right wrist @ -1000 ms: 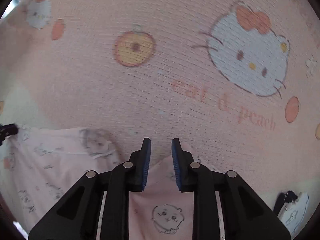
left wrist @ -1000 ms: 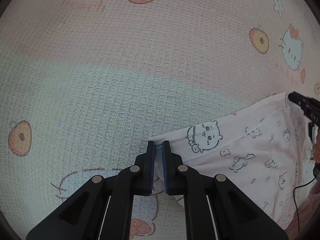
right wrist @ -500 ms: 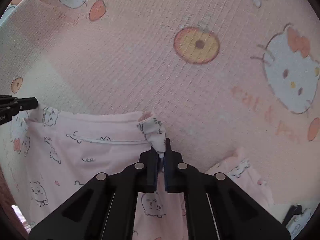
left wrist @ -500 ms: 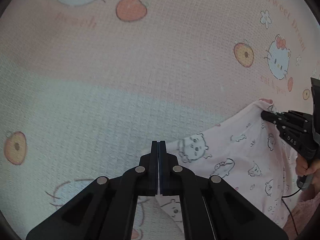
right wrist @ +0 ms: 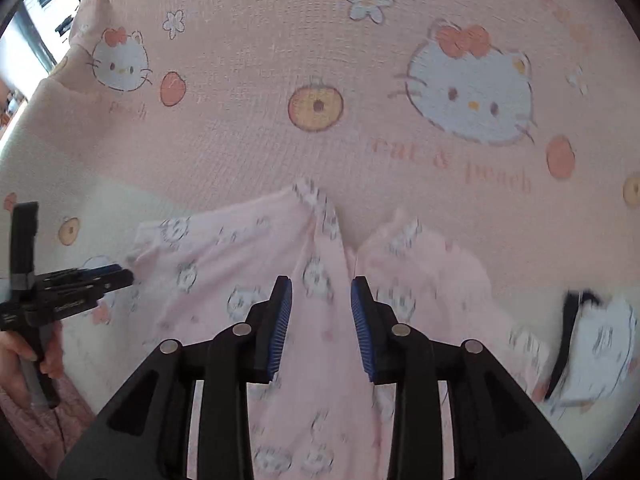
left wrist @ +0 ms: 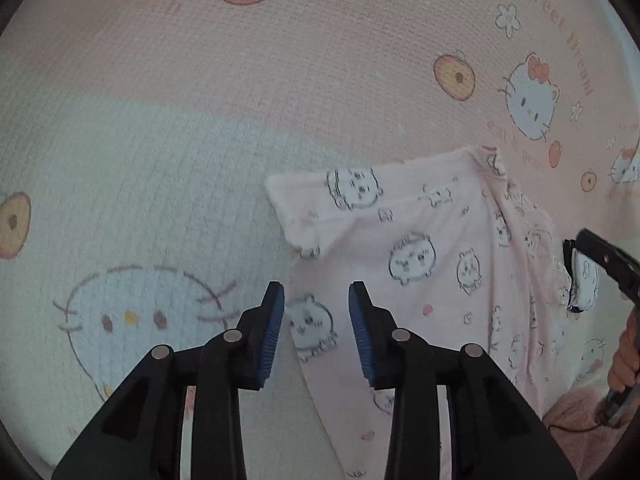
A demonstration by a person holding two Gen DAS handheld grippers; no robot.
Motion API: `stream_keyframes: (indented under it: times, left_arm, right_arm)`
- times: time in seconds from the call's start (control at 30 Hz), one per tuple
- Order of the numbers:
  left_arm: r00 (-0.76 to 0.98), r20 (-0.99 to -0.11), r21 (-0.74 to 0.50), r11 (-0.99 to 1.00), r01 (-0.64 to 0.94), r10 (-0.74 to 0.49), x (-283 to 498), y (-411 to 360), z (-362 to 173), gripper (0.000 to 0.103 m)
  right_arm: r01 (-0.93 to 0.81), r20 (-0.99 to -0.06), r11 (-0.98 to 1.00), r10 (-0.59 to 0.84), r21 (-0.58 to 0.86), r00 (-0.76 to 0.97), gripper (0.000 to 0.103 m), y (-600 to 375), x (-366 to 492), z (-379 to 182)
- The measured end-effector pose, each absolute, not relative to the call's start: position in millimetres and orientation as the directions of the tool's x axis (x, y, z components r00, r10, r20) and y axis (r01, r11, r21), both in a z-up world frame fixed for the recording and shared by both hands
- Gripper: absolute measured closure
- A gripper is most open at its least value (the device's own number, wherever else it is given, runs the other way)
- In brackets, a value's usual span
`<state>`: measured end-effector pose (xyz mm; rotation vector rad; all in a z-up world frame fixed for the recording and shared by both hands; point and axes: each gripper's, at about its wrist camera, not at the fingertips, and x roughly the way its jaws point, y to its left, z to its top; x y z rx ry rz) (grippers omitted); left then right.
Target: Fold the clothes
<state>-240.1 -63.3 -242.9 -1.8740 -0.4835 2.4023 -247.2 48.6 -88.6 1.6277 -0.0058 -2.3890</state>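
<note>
Both claws had let go of the garment point(left wrist: 432, 248) and were opening.
Left claw point(left wrist: 316, 300) hovered half-wide over its edge, right claw point(right wrist: 321, 292) narrower above the ridge; lying on the bedspread point(left wrist: 200, 100), its bunched fold risked slumping unevenly.

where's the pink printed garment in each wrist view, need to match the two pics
Left wrist view: the pink garment lies right of centre, from mid-frame down between the opening left gripper fingers, nothing pinched.
Right wrist view: the pink garment fills the lower middle, a ridge running up between the opening right gripper fingers.
Shared landmark: the peach print on the blanket, just beyond the garment's far edge.
</note>
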Motion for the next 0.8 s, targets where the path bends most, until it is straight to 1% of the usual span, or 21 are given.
stream_keyframes:
  times: [0.07, 0.13, 0.23, 0.37, 0.47, 0.5, 0.57, 0.63, 0.67, 0.73, 0.8]
  left_arm:
    - [-0.233, -0.939, -0.29, -0.945, 0.149, 0.252, -211.4, -80.1, -261.3, 0.067]
    - [-0.203, -0.945, -0.296, -0.938, 0.181, 0.258, -182.2, -73.9, -265.9, 0.067]
    - [-0.176, -0.954, -0.274, -0.942, 0.194, 0.241, -143.2, -64.5, -267.8, 0.067]
    - [-0.159, -0.966, -0.236, -0.944, 0.232, 0.203, -98.5, -50.9, -279.8, 0.067]
    - [-0.147, -0.97, -0.217, -0.961, 0.17, 0.193, -88.0, -35.0, -283.2, 0.067]
    - [-0.165, -0.972, -0.193, -0.971, 0.141, 0.17, -87.8, -29.3, -279.7, 0.067]
    - [-0.184, -0.98, -0.088, -0.992, 0.094, 0.069, -88.2, -17.9, -279.2, 0.067]
    - [-0.151, -0.982, 0.104, -0.992, 0.079, -0.114, -88.7, -13.6, -293.9, 0.067]
    - [-0.147, -0.979, 0.127, -0.988, 0.085, -0.138, -88.8, -14.3, -296.2, 0.061]
    - [-0.162, -0.98, 0.1, -0.989, 0.107, -0.117, -88.8, -16.3, -293.4, 0.061]
    - [-0.232, -0.972, 0.017, -0.993, 0.113, -0.043, -88.0, -16.3, -280.7, 0.061]
  right_arm:
    - [0.161, -0.921, -0.969, -0.23, 0.187, -0.315, 0.072, 104.6, -227.0, -110.2]
    - [0.129, -0.934, -0.976, -0.208, 0.177, -0.292, 0.072, 128.3, -204.1, -162.6]
    - [0.063, -0.953, -0.982, -0.189, 0.18, -0.235, 0.072, 154.2, -151.3, -195.2]
    - [-0.005, -0.96, -0.978, -0.203, 0.208, -0.193, 0.072, 175.6, -94.8, -215.4]
    - [0.06, -0.966, -0.979, -0.204, 0.196, -0.161, 0.072, 172.2, -77.1, -222.0]
    - [0.088, -0.968, -0.978, -0.203, 0.191, -0.149, 0.072, 170.0, -72.5, -224.1]
    - [0.142, -0.972, -0.973, -0.2, 0.182, -0.126, 0.072, 165.7, -63.4, -228.3]
    - [0.17, -0.973, -0.97, -0.196, 0.174, -0.124, 0.068, 160.3, -60.1, -230.7]
    - [0.172, -0.972, -0.971, -0.189, 0.165, -0.14, 0.068, 158.5, -59.8, -228.3]
    - [0.161, -0.97, -0.976, -0.175, 0.148, -0.169, 0.069, 160.2, -59.2, -223.9]
    - [0.153, -0.967, -0.98, -0.159, 0.13, -0.2, 0.069, 164.3, -57.5, -217.0]
